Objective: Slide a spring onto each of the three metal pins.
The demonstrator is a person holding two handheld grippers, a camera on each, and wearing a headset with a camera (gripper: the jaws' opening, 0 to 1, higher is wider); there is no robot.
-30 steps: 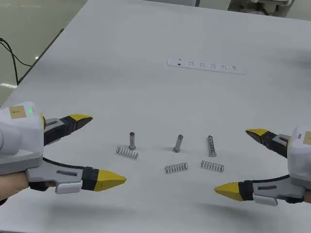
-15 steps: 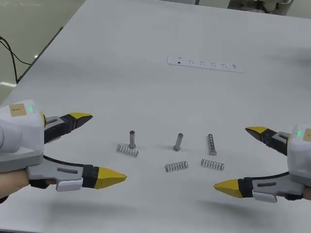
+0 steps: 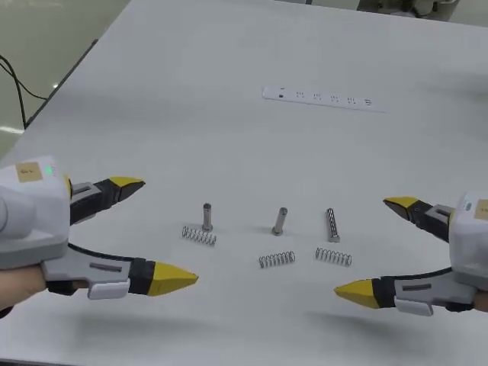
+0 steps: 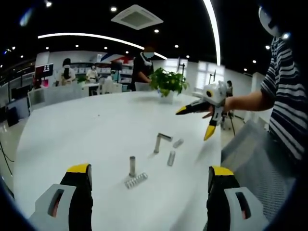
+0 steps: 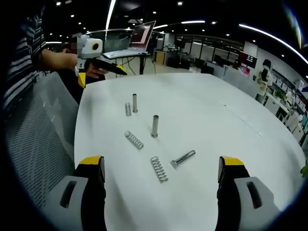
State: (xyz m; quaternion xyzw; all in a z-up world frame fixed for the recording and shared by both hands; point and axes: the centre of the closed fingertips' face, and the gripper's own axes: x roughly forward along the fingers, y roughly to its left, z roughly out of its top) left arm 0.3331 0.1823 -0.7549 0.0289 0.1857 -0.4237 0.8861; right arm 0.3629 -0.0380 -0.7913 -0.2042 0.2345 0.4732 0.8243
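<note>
Honestly, next to nothing has changed over the last second. The middle pin (image 3: 280,221) stands where it was, and it's your view that drifted a little, not the parts. The left pin (image 3: 207,216) is upright off to the middle pin's left. The right pin (image 3: 332,226) is off to its right, and going by the right gripper view it's lying on its side.

No spring is on a pin yet. The near spring (image 3: 276,261) lies just in front of the middle pin, on your side. The left spring (image 3: 199,236) sits at the foot of the left pin, and the right spring (image 3: 333,257) lies just in front of the right pin.

Your left gripper (image 3: 151,231) hovers well out to the left of the middle pin with its jaws spread wide and nothing in them. Your right gripper (image 3: 377,248) does the same out to the right.

So my read is you haven't started yet and all three pairs are still to do.

As for containers, everything lies loose on the bare table (image 3: 191,91). The power strip (image 3: 324,100) sits well beyond the middle pin.
</note>
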